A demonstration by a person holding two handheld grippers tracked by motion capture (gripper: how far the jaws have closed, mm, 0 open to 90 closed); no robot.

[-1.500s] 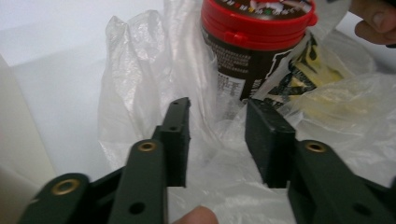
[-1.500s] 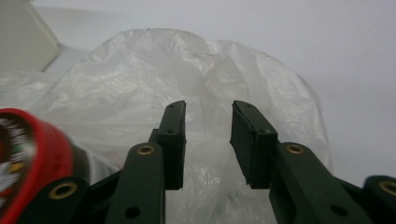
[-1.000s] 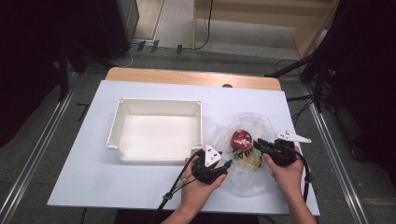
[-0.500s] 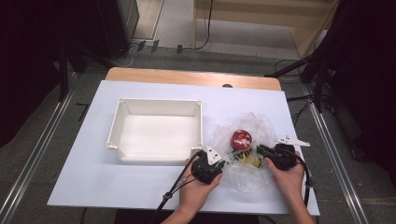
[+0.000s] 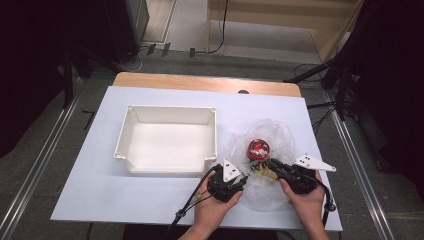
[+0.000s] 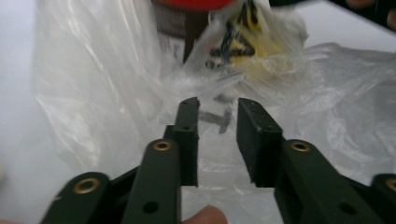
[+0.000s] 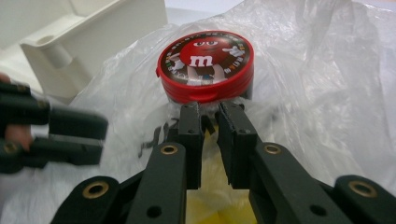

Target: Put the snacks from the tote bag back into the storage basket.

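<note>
Right of the empty tray (image 5: 170, 145), a clear bag (image 5: 270, 150) holds an upright red-lidded tin (image 5: 258, 148). Left tool (image 6: 218, 109) has been closing, bag film between its jaws; right tool (image 7: 208, 108) pinches bag film, nearly closed.

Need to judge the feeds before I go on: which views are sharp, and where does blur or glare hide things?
High view: evenly lit table, dark surroundings, soft focus. Left gripper view: jaws sharp, clear plastic bag and red-lidded tub blurred, white glare at left. Right gripper view: red-lidded tub crisp, left gripper motion-blurred, bag sheen at right.
</note>
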